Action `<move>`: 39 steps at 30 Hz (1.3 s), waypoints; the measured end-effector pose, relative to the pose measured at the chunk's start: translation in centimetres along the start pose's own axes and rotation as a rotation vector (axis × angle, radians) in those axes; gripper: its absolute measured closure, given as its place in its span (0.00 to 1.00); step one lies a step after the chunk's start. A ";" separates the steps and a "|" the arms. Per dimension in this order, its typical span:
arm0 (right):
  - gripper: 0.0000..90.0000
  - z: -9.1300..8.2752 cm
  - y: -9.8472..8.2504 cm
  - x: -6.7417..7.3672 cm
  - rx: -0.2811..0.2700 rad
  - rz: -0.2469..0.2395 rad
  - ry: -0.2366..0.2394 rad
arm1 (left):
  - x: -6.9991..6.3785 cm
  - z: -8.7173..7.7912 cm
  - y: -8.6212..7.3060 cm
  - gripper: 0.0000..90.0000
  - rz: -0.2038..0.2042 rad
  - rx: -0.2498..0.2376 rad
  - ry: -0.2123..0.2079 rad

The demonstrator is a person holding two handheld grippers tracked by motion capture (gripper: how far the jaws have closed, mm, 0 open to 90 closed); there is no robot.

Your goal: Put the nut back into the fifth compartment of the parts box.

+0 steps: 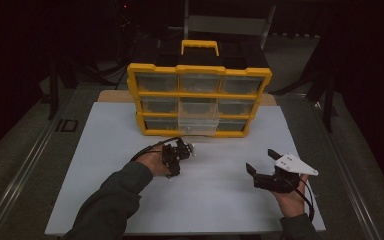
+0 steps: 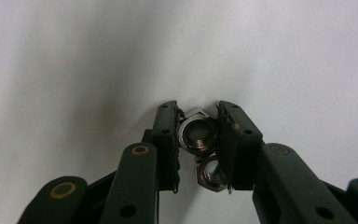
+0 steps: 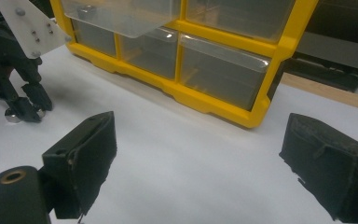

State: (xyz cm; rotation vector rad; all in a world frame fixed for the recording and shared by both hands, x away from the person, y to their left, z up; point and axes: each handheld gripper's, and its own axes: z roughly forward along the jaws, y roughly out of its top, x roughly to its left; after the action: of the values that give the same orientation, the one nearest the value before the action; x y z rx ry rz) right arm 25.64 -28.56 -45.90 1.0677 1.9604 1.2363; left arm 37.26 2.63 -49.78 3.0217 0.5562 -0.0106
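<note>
A steel nut [image 2: 197, 135] sits between the jaws of my left gripper [image 2: 198, 140] on the white board [image 1: 220, 200], with a second nut [image 2: 210, 175] lying just behind it, touching it or nearly so. In the left gripper view the pads [image 2: 167, 135] have closed in against the front nut's flats, so I read this as the pickup step: the grip looks made, the lift not yet begun. My right gripper [image 1: 262, 162] rests well apart at the right of the board, jaws spread wide and holding nothing. Beyond both stands the yellow organizer [image 1: 198, 97] with one clear drawer [image 1: 197, 120] pulled partly out (the middle one of the bottom row, as far as I can tell from the high view). The next move, I judge, calls for a straight lift that leaves the second nut behind, then a carry forward to the open drawer, keeping the squeeze firm since a nut held by its flats could twist loose.
</note>
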 end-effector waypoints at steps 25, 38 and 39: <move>0.11 0.0 -0.1 -0.1 -0.001 0.001 0.000 | -0.1 -1.0 -0.3 0.78 0.029 -0.038 -0.021; 0.11 0.0 -0.1 -0.1 0.000 0.001 0.000 | -0.5 -4.0 -0.6 0.78 0.044 -0.098 -0.006; 0.11 0.0 -0.1 -0.1 0.000 0.001 0.000 | -0.5 -4.2 -0.6 0.78 0.042 -0.106 -0.007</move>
State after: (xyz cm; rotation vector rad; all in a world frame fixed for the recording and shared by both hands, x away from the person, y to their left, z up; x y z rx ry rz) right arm 25.66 -28.65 -45.97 1.0682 1.9603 1.2370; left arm 36.52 3.26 -45.60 2.9284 0.4774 0.0105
